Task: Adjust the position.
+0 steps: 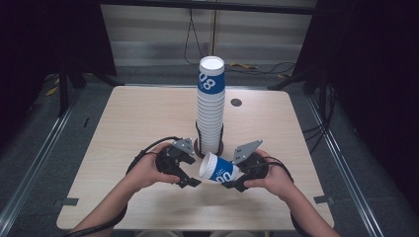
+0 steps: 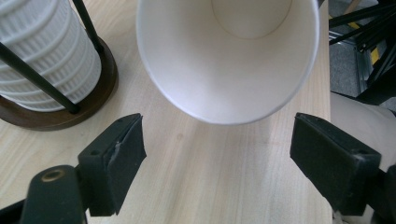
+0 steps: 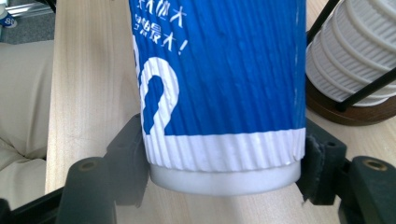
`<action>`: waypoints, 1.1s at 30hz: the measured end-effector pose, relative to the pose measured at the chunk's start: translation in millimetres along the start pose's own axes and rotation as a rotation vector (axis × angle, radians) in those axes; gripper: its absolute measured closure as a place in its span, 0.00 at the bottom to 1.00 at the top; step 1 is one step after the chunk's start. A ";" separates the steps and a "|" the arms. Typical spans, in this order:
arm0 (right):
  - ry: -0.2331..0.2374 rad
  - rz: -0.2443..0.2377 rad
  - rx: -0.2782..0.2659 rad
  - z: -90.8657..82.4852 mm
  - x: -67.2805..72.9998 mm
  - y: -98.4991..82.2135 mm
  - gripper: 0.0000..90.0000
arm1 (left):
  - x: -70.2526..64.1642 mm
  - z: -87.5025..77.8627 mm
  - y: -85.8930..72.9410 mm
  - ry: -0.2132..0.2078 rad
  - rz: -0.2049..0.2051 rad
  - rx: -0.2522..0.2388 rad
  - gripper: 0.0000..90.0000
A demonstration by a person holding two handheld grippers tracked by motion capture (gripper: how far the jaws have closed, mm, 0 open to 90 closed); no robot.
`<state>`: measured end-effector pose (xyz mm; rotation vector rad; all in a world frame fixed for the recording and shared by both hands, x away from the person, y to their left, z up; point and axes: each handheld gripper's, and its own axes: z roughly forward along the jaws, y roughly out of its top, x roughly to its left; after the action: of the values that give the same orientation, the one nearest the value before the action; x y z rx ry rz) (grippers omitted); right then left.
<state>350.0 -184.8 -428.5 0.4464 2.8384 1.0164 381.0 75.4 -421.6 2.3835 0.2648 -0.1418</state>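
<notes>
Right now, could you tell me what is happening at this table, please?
A person works with two hand-held grippers. The right gripper is clamped near the base of a blue cup held on its side, mouth toward the open left gripper. Behind them, a tall cup stack stands in a holder on the table.

Even overhead light brightens the table (image 1: 123, 128) against dark surroundings; both gripper views look sharp, shadows soft.

Obstacle: tall cup stack (image 1: 211, 106) in wire holder on round wooden base (image 1: 198, 147), table centre. Held cup (image 1: 219, 169) blocks its 6 o'clock side. Bare tabletop (image 1: 138, 116) at 9, 3 and 12 o'clock: passable.
</notes>
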 end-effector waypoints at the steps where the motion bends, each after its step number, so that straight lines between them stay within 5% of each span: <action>1: -0.004 0.003 -0.001 -0.6 0.1 0.4 0.34 | 0.4 1.1 -1.6 -0.004 -0.004 0.008 0.20; 9: 0.003 0.004 -0.023 -0.1 0.4 1.0 0.34 | 2.7 5.5 -6.3 -0.009 -0.013 0.002 0.20; 11: 0.005 -0.001 -0.027 0.1 0.4 1.7 0.34 | 2.1 7.6 -6.9 -0.013 -0.032 -0.044 0.20; 15: 0.008 -0.002 -0.034 1.3 1.1 3.2 0.34 | 1.5 7.8 -4.7 -0.021 -0.029 -0.060 0.20; 33: 0.020 -0.010 -0.038 4.9 2.5 3.3 0.34 | 0.2 8.0 2.4 -0.027 -0.009 -0.063 0.21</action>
<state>349.3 -178.6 -430.2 0.4205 2.8299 1.0775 381.6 68.2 -425.9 2.3165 0.2635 -0.1670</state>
